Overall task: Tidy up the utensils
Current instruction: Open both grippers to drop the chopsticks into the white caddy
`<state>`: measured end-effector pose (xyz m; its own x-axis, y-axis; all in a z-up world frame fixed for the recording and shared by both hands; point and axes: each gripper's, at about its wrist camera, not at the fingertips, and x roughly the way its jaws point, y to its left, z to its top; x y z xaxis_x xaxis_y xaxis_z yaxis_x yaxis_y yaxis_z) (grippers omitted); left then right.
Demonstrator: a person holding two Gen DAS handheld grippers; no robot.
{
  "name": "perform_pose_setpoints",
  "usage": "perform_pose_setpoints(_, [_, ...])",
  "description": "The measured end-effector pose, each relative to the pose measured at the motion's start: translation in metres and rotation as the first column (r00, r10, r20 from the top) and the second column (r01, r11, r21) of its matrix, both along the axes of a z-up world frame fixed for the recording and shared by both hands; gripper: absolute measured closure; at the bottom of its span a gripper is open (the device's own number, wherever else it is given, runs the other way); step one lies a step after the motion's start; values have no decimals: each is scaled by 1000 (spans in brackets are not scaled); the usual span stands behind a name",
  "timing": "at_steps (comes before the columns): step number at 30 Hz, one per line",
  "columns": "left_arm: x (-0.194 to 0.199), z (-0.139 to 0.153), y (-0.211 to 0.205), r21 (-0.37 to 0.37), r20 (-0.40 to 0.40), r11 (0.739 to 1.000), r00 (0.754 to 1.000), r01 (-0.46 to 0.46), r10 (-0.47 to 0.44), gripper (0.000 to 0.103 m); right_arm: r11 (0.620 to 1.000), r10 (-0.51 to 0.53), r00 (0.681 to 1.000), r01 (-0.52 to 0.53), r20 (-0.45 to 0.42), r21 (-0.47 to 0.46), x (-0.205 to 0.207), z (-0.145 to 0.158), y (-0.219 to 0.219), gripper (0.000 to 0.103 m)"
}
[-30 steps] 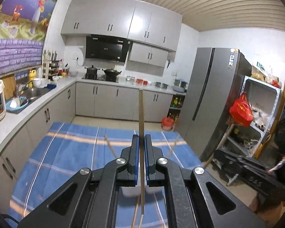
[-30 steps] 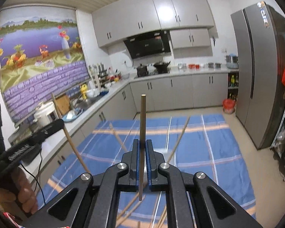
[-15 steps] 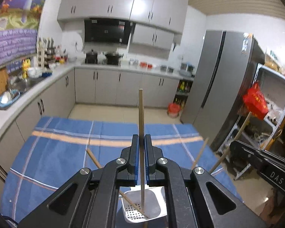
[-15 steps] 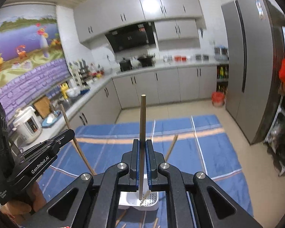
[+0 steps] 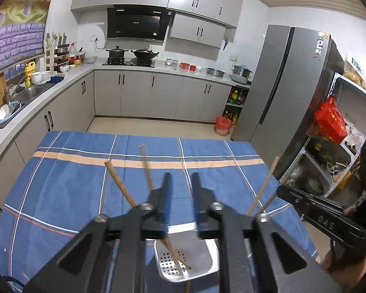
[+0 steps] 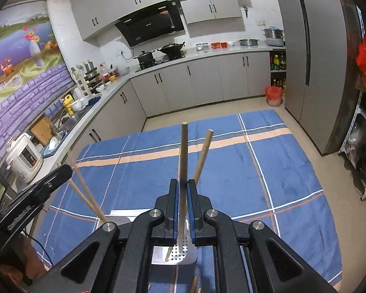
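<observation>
A white perforated utensil holder (image 5: 186, 260) stands on the blue checked tablecloth (image 5: 61, 185), right under both grippers; it also shows in the right wrist view (image 6: 175, 254). My left gripper (image 5: 180, 185) is open and empty above it. A wooden chopstick (image 5: 124, 190) leans in the holder, and a second, blurred chopstick (image 5: 146, 168) is beside it. My right gripper (image 6: 182, 190) is still closed around an upright chopstick (image 6: 183, 161), whose lower end reaches into the holder. Another chopstick (image 6: 202, 156) leans in the holder behind it.
The right gripper's body (image 5: 324, 222) with two chopsticks in front of it shows at right in the left wrist view. The left gripper's body (image 6: 26, 210) shows at left in the right wrist view. Loose chopsticks (image 6: 194, 284) lie on the cloth near the front edge. Kitchen counters (image 5: 17, 112) and a fridge (image 5: 280, 90) surround the table.
My left gripper has opened and let go of its chopstick, which now is in the holder. Both grippers have tilted down over the holder. The right gripper's chopstick has moved down into the holder.
</observation>
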<state>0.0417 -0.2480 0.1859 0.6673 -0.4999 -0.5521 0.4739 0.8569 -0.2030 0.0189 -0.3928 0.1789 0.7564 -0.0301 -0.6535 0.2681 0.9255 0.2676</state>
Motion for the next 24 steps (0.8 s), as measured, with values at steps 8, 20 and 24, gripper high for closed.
perform_pose_setpoints(8, [-40, 29, 35, -42, 41, 998, 998, -37, 39, 63, 1000, -1, 999, 1, 33, -23, -19, 16, 6, 75])
perform_pose_setpoints(20, [-110, -15, 102, 29, -80, 994, 991, -104, 106, 52, 991, 120, 990, -115, -74, 71, -97, -42, 43, 61])
perform_pose_setpoints(24, [-124, -65, 105, 82, -192, 994, 978, -70, 85, 52, 966, 207, 969, -179, -136, 188, -113, -89, 61, 61])
